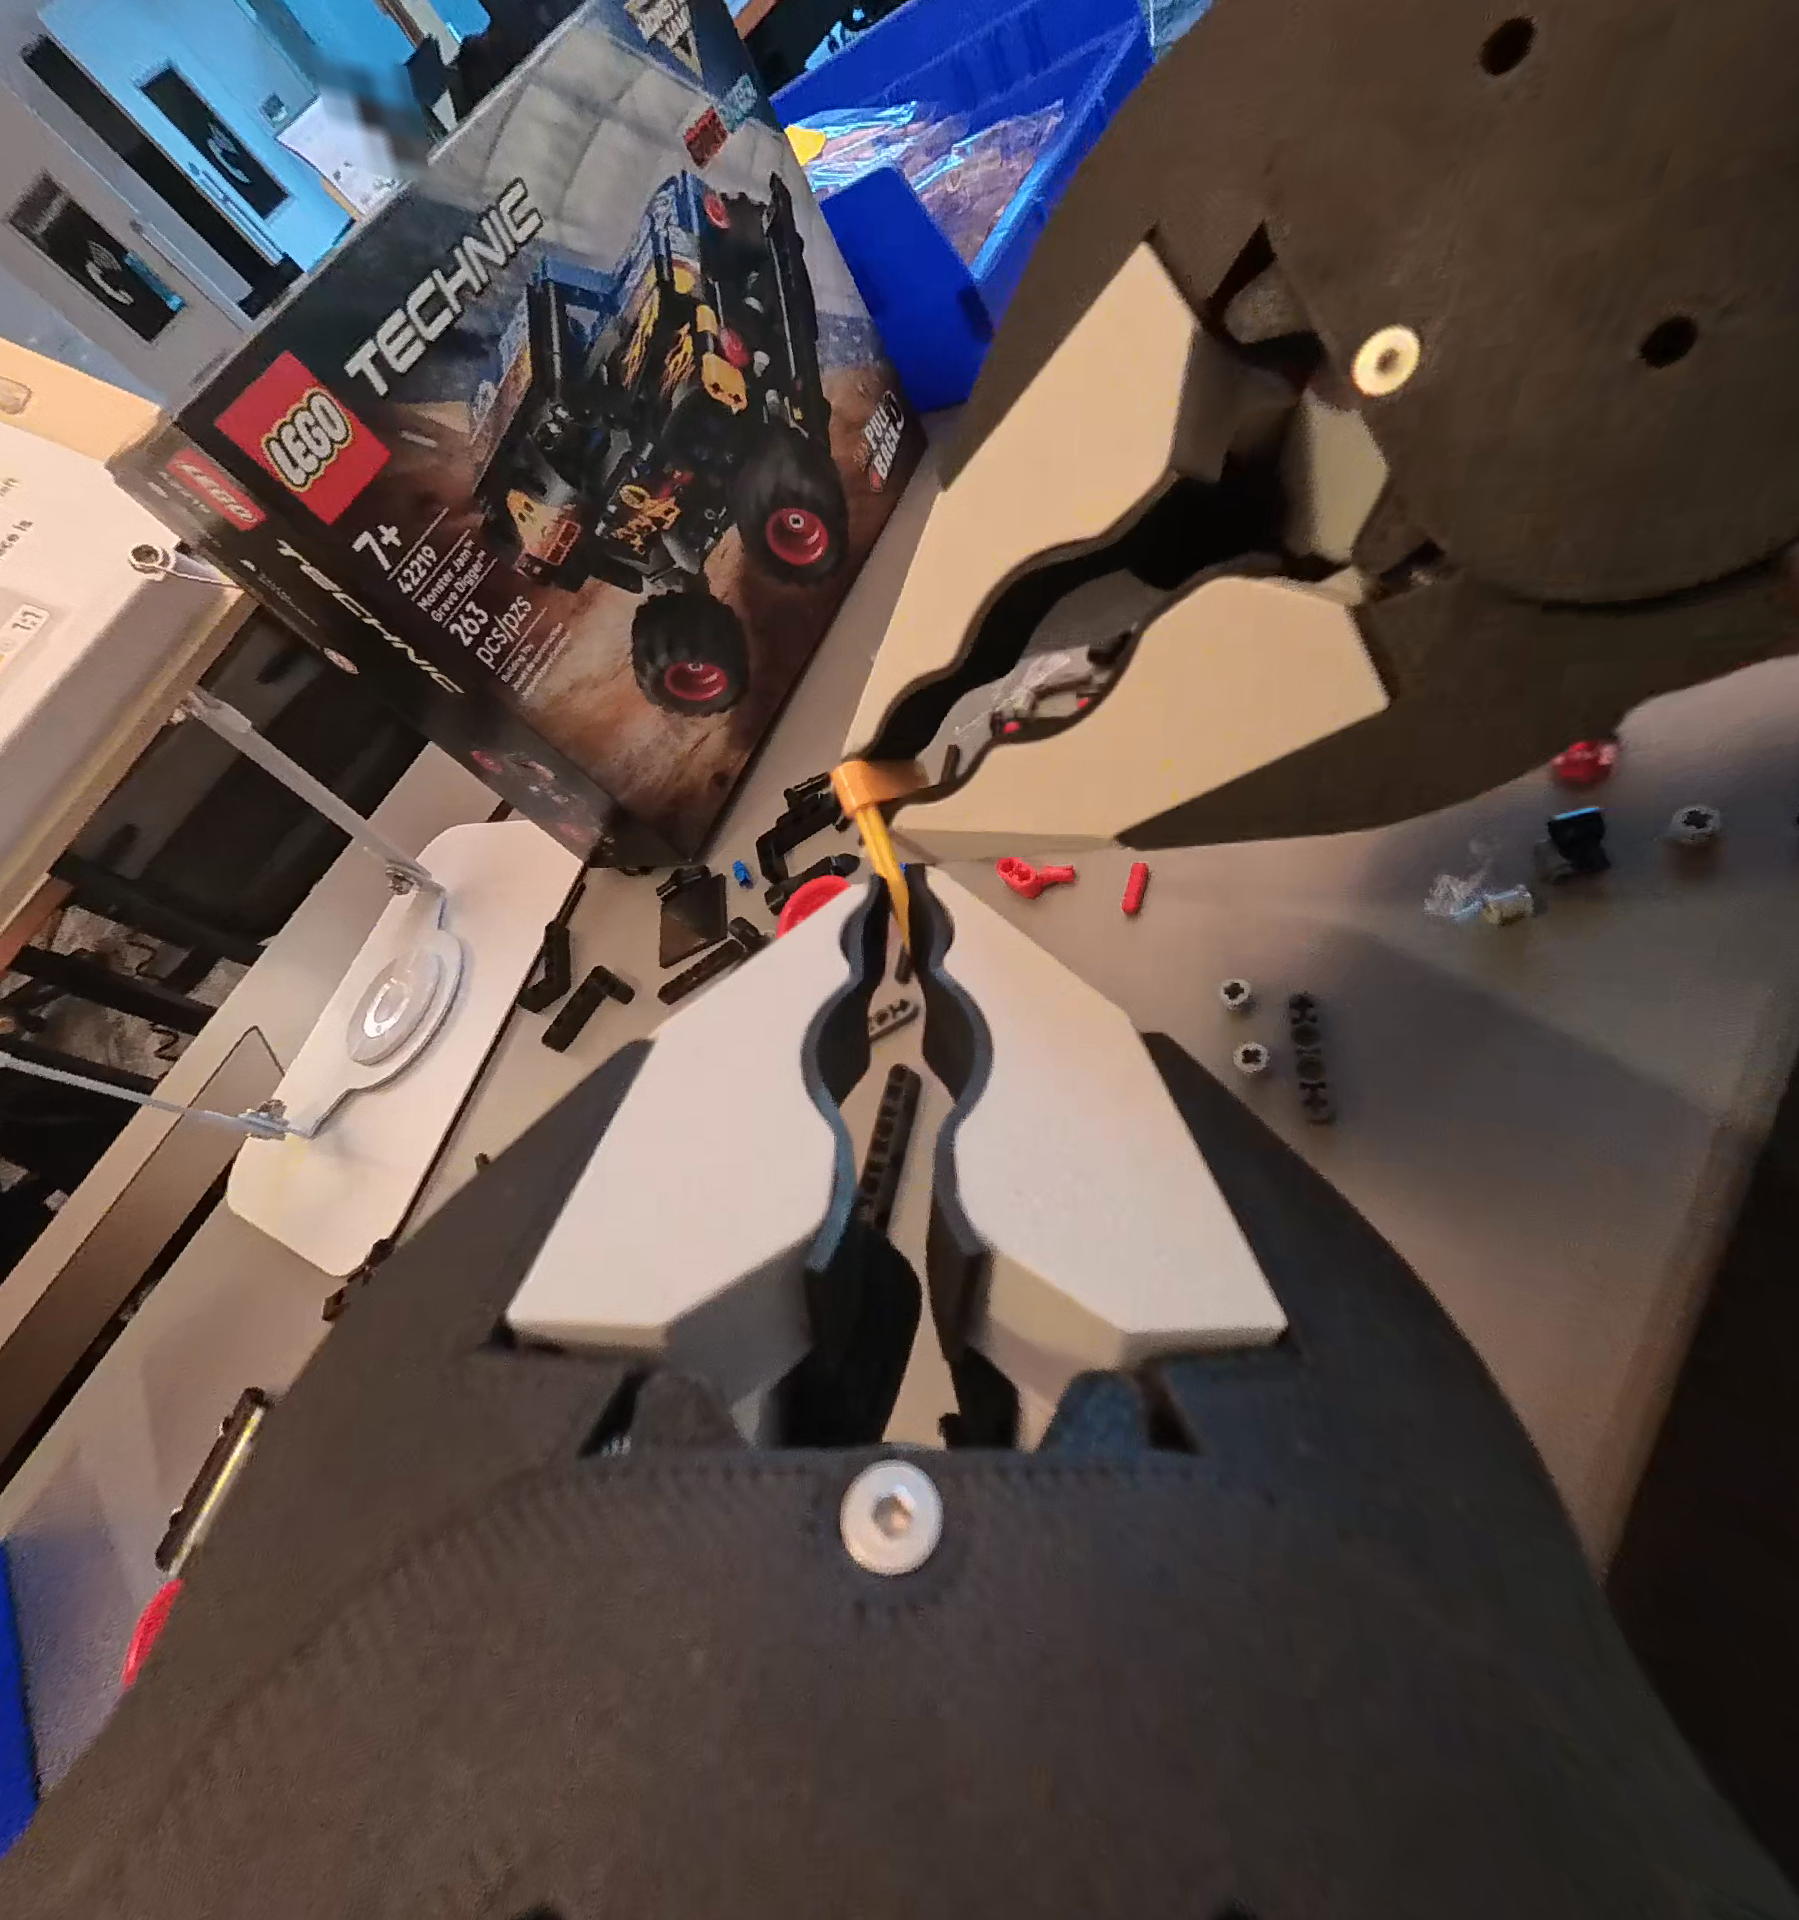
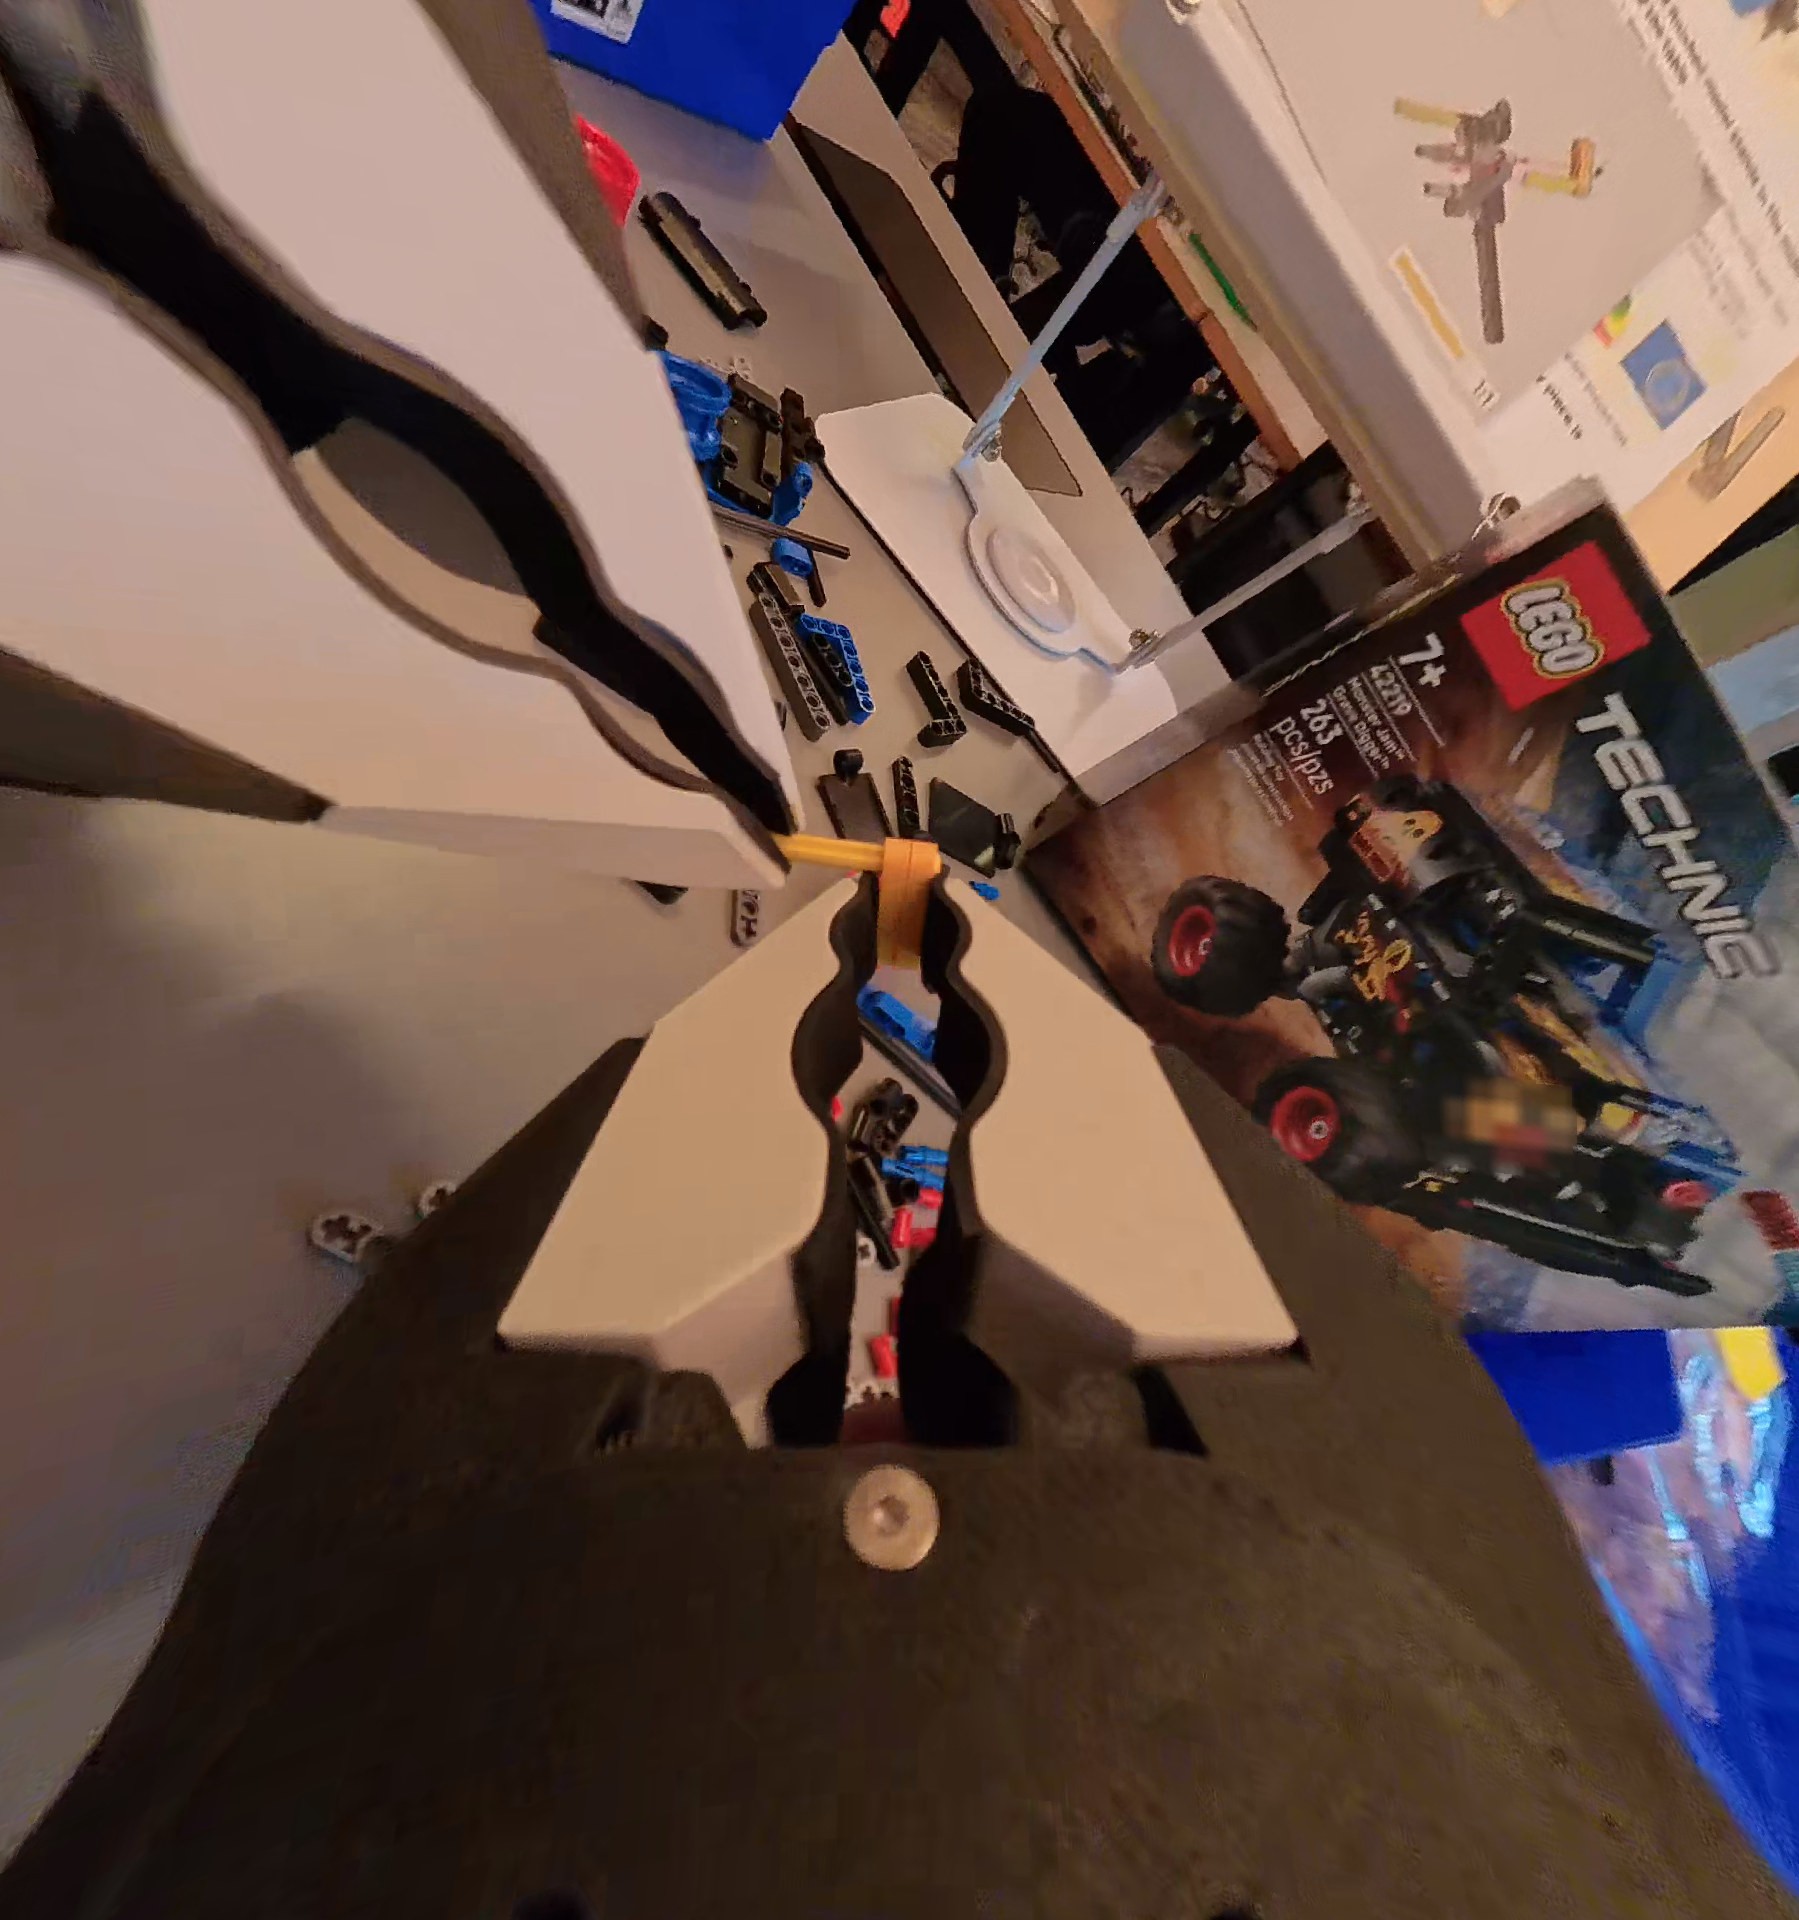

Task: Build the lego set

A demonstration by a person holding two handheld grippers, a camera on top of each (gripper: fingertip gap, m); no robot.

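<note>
A thin yellow axle (image 1: pixel 887 868) is pinched in my left gripper (image 1: pixel 900 902), which is shut on it above the grey table (image 1: pixel 1446 1091). My right gripper (image 1: pixel 879 792) comes in from the upper right, shut on a small yellow connector (image 1: pixel 864 781) at the axle's far end. In the right wrist view, the right gripper (image 2: pixel 900 883) clamps the connector (image 2: pixel 903 899), and the axle (image 2: pixel 833 852) runs from it into the tips of the left gripper (image 2: pixel 775 831). The two yellow parts touch, end to end.
The set's box (image 1: pixel 562 468) stands just behind the grippers, with a blue bin (image 1: pixel 926 208) behind it. Loose black beams (image 1: pixel 692 971), red pins (image 1: pixel 1035 876) and grey bushes (image 1: pixel 1238 995) lie on the table. A blue-and-black subassembly (image 2: pixel 749 436) and a clear booklet stand (image 2: pixel 1030 571) are nearby.
</note>
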